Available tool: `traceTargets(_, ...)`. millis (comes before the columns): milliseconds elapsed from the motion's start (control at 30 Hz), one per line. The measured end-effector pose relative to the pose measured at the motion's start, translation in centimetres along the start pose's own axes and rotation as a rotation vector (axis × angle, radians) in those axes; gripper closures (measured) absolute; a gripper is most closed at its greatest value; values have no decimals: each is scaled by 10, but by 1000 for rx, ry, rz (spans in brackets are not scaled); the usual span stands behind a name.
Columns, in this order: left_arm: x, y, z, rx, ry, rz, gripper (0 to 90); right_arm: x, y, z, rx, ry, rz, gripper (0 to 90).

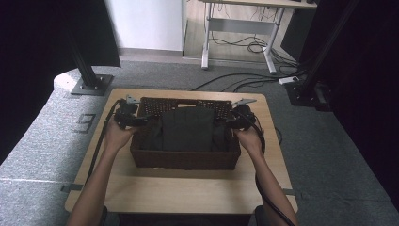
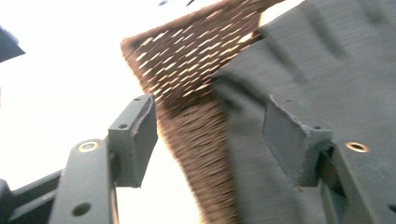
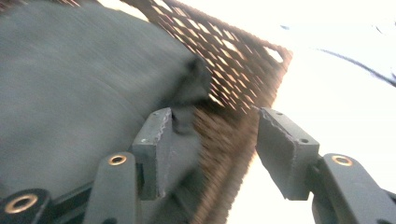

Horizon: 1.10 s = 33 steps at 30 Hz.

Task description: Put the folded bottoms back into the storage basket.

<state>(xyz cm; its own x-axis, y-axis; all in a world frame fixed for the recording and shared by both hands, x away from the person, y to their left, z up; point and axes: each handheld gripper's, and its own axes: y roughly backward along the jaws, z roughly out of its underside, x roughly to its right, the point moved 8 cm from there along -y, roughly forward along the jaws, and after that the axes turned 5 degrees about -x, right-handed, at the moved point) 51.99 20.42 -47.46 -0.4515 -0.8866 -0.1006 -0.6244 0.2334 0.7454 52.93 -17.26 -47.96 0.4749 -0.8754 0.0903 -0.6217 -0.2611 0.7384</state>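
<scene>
On wood table (image 1: 188,188): rect. woven basket (image 1: 183,159), dark cloth (image 1: 188,128) inside.

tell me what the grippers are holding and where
Nothing is gripped yet: the left gripper and right gripper each straddle an end wall of the basket, pads apart.

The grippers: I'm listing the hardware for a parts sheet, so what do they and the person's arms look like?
Left gripper and right gripper are black, each topped by a grey three-cornered plate and trailing a black cable. Close up, the jaws are dark grey bars with brass-coloured rivets and flat rough-edged pads. The forearms are bare, no sleeves.
</scene>
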Motion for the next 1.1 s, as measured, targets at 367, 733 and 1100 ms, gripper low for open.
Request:
traceTargets(367,3,-3,22,15,-18,-110,748,2,1,23,-10,-9,37,713)
traceTargets(733,58,55,82,78,-16,-21,707,-13,50,73,-35,29,-39,701)
traceTargets(1100,58,47,85,102,8,10,552,-79,32,15,32,137,-193,741)
